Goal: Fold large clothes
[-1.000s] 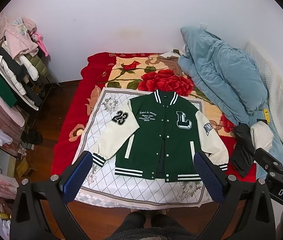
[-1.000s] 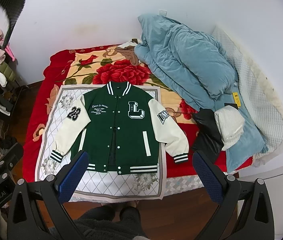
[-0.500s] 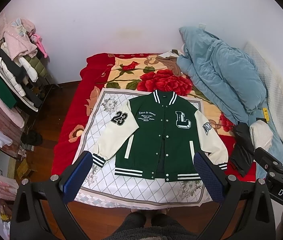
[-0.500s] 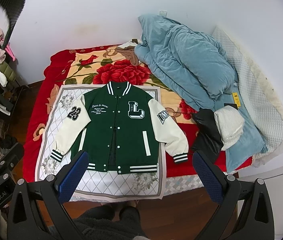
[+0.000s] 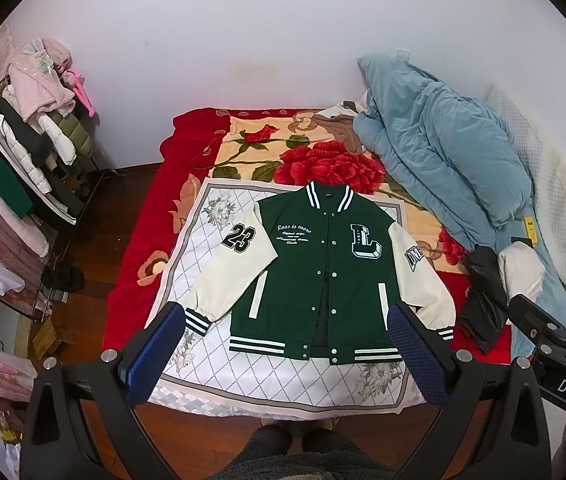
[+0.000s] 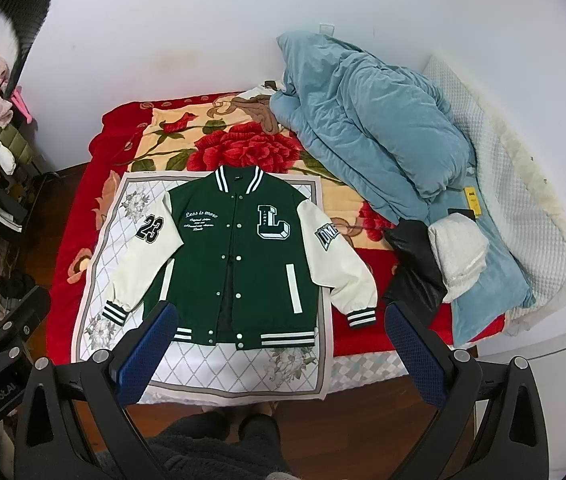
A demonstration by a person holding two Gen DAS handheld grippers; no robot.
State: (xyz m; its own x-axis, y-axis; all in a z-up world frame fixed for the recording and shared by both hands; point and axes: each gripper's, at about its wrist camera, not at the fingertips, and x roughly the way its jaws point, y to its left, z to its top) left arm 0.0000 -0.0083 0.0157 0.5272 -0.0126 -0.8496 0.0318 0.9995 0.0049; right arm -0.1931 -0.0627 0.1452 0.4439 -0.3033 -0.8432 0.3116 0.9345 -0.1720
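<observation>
Two claws, left claw (image 5: 283,354) and right claw (image 6: 277,350), hang released above the bed (image 5: 131,280), grasping nothing. A green varsity jacket (image 5: 323,272) lies flat, face up, sleeves spread, on a white quilted mat (image 5: 203,248). Folding seems not yet begun; next likely calls for gripping a sleeve.

the small script under "less is more" on the jacket (image 5: 315,276) is too small to read. the left gripper (image 5: 287,352) pad hides one cuff. the clothes rack (image 5: 23,168) is cut off at the left edge, and the other gripper shows only partly at the frame edge.
</observation>
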